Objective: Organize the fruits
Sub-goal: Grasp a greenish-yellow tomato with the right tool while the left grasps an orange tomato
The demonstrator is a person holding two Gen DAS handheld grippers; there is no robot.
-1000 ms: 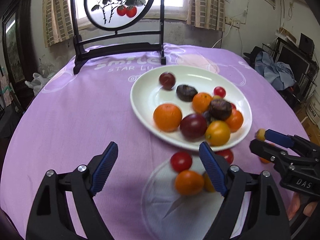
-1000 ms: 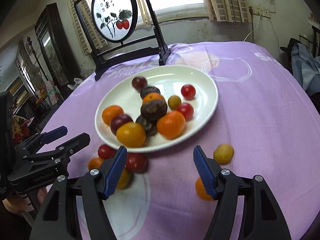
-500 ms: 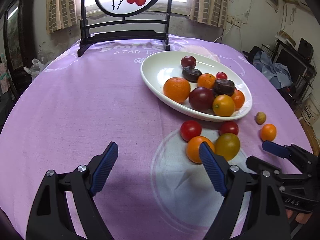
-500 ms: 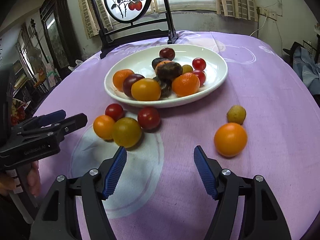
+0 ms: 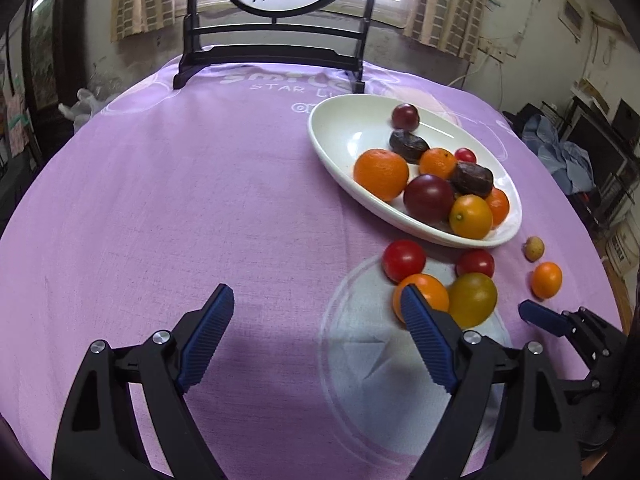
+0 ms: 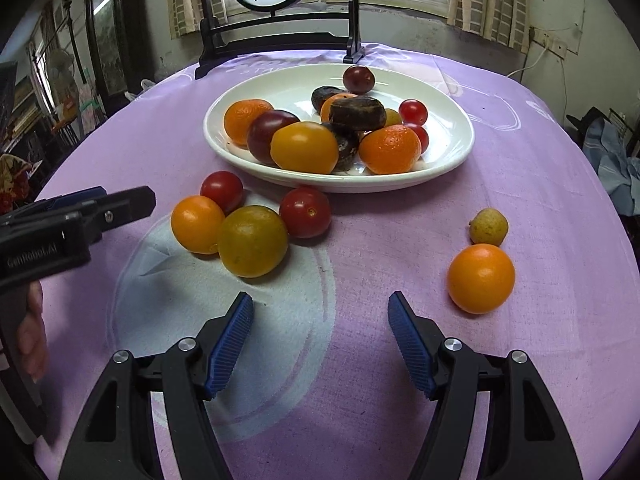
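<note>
A white plate (image 5: 328, 148) (image 6: 460, 152) holds several oranges, tomatoes and dark fruits. On the purple cloth in front of it lie two red tomatoes (image 6: 221, 190) (image 6: 305, 212), an orange fruit (image 6: 197, 224) and a yellow-green one (image 6: 253, 241). To the right lie a small orange (image 6: 481, 279) and a tan fruit (image 6: 488, 227). My left gripper (image 5: 316, 294) hovers left of the cluster, its jaws opening with nothing between them. My right gripper (image 6: 320, 300) is open and empty, between the cluster and the small orange.
A dark wooden stand with a round painted screen (image 5: 276, 52) (image 6: 276, 36) rises at the table's far edge. Furniture and cloth clutter sit beyond the right edge. A hand (image 6: 32, 336) grips the left gripper's handle.
Both grippers have drawn back from the plate and sunk a little. The loose fruits that were between or under the fingers now lie ahead of them. No fruit has moved.
</note>
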